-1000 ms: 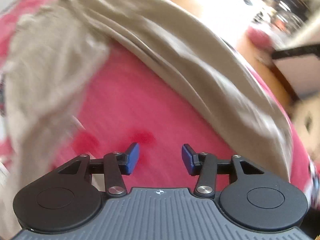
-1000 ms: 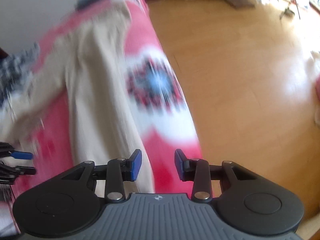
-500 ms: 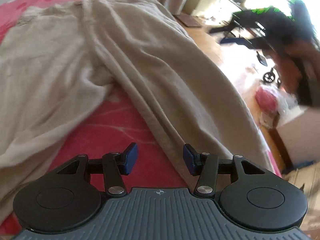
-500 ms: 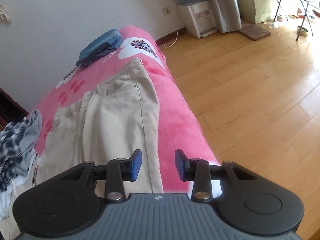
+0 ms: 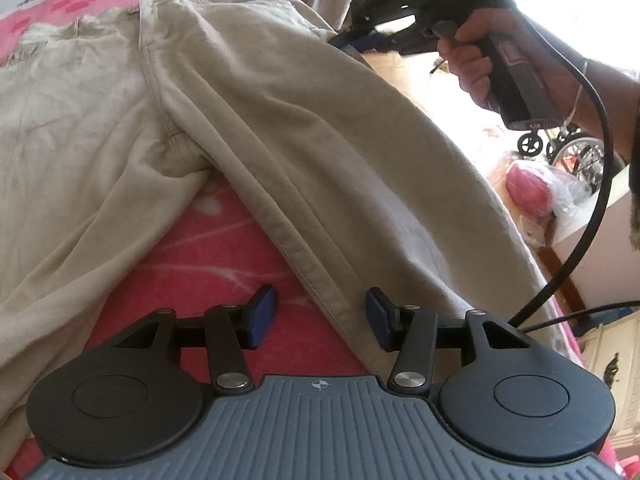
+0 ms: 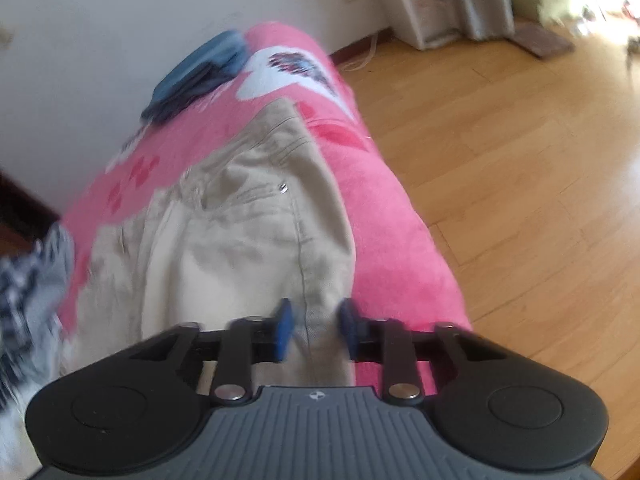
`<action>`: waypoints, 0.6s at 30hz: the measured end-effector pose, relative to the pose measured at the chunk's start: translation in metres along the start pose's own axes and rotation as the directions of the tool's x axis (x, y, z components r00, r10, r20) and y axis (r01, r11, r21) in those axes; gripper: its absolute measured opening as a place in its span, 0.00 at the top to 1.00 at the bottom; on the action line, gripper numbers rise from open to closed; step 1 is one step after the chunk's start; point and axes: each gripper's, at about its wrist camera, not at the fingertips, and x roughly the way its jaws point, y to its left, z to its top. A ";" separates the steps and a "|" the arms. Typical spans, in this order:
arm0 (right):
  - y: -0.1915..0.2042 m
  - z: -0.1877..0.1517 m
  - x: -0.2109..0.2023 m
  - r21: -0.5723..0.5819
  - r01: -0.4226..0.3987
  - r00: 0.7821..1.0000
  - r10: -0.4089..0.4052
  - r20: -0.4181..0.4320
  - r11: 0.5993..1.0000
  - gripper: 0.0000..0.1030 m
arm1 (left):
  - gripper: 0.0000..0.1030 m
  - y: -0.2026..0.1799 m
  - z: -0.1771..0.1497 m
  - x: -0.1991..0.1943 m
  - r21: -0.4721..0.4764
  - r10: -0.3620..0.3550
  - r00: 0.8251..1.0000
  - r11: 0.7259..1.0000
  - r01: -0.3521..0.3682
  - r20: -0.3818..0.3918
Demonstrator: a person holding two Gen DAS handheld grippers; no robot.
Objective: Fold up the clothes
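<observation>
A pair of beige trousers (image 5: 280,128) lies spread on a bed under a pink blanket (image 5: 208,256), waistband at the far end and legs running toward the near edge. In the left wrist view the left gripper (image 5: 316,318) hovers low over the inner seam of the right-hand trouser leg, its blue-padded jaws wide apart with nothing between them; the hem ends of both legs are cut off by the gripper body. The right gripper (image 5: 356,40) shows at the far right of that view, held by a hand (image 5: 476,60), with a black cable (image 5: 592,184) trailing from it; its jaw tips are dark and partly hidden behind the cloth there. A small label on its handle is too blurred to read.

The right wrist view is smeared by motion. The jaws stand open on either side of the outer side seam of the trousers, near the bed's right edge, not closed on it. A folded blue garment (image 6: 200,72) sits at the far end of the bed (near the wall), and a checked cloth (image 6: 28,280) is cut off at the left. Wooden floor (image 6: 520,160) lies to the right.
</observation>
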 end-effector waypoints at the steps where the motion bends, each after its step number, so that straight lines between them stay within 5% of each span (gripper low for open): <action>1: 0.005 0.001 -0.001 -0.039 0.017 1.000 -0.017 0.005 0.999 0.96 | 0.53 -0.002 0.000 0.000 0.008 0.006 1.000 1.000 -0.006 -0.006; 7: 0.041 0.017 -0.016 -0.304 0.150 0.987 -0.126 0.097 0.941 0.97 | 0.53 -0.014 0.002 0.000 0.056 0.045 0.998 0.998 -0.042 -0.042; 13: 0.029 0.013 0.018 -0.340 0.256 0.967 -0.245 0.074 0.905 0.94 | 0.53 -0.019 0.001 0.000 0.076 0.062 0.997 0.995 -0.058 -0.050; 18: 0.013 0.011 0.013 -0.236 0.274 0.959 -0.245 0.145 0.932 0.69 | 0.52 -0.019 -0.003 0.005 0.079 0.054 0.998 0.996 -0.051 -0.034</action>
